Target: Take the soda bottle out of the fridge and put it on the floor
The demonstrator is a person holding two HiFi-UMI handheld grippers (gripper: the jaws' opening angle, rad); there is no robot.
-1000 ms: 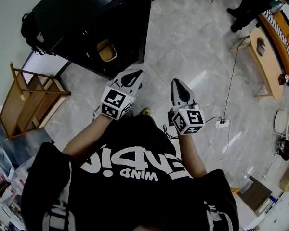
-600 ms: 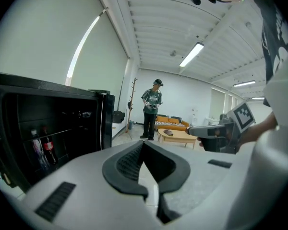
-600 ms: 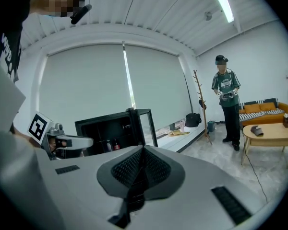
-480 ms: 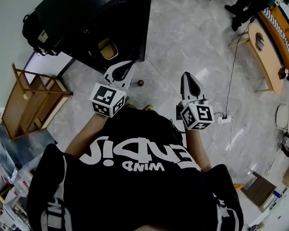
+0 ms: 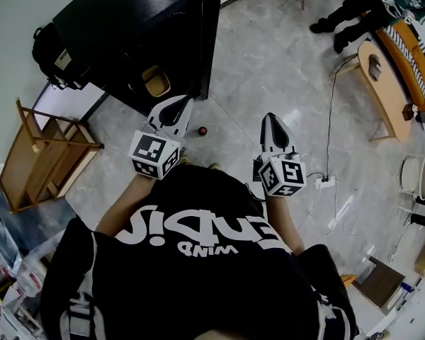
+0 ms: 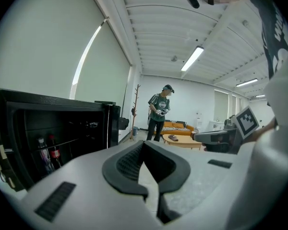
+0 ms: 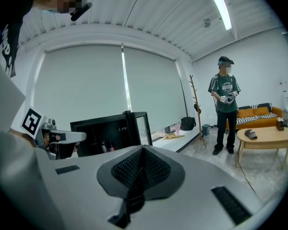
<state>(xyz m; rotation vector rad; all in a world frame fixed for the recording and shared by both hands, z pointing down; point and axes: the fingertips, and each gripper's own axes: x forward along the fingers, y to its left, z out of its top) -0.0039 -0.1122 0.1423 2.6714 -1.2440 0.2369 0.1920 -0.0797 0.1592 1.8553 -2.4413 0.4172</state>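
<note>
My left gripper (image 6: 144,143) and right gripper (image 7: 143,148) have smooth, matt grey plastic shells, and their black pads (image 7: 127,169) are finely ribbed and rubbery-looking. The floor (image 5: 269,62) is polished, marbled stone-look tile with a soft sheen; the fridge (image 5: 127,27) casing is matt black. The rack (image 5: 39,154) and the low table (image 5: 382,83) are pale, smooth wood.

The fridge (image 5: 120,41) stands open, its door (image 5: 211,41) edge-on beside the opening. A red-capped bottle (image 5: 202,130) stands on the floor (image 5: 269,62) just ahead of the left gripper (image 5: 176,107). Wide bare floor runs to the low wooden surface (image 5: 382,83); a cable (image 5: 331,119) and a power strip (image 5: 326,183) cross it. A wooden rack (image 5: 42,154) blocks the left.
</note>
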